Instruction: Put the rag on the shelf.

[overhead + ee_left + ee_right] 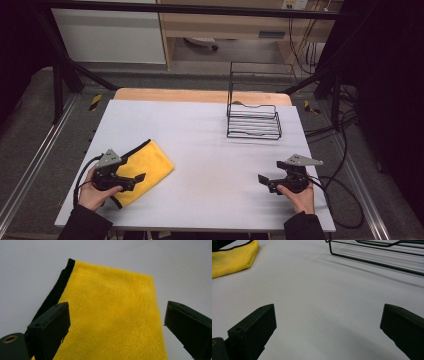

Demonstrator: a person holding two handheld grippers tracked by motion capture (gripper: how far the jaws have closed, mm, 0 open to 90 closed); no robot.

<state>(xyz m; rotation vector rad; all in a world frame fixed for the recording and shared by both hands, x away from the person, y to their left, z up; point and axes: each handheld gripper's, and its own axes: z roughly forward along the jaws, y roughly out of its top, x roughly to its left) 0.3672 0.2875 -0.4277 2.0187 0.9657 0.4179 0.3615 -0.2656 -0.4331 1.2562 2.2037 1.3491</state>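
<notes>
Up close: black-edged yellow cloth (pixel 110 315).

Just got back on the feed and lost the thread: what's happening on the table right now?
A person holds a gripper in each hand at a white table. The left gripper hangs over a folded yellow cloth with a black edge, jaws open on either side of it, not yet clamped. The right gripper is open over bare table at the near right, holding nothing. A black wire rack stands at the far side with nothing in it.
</notes>
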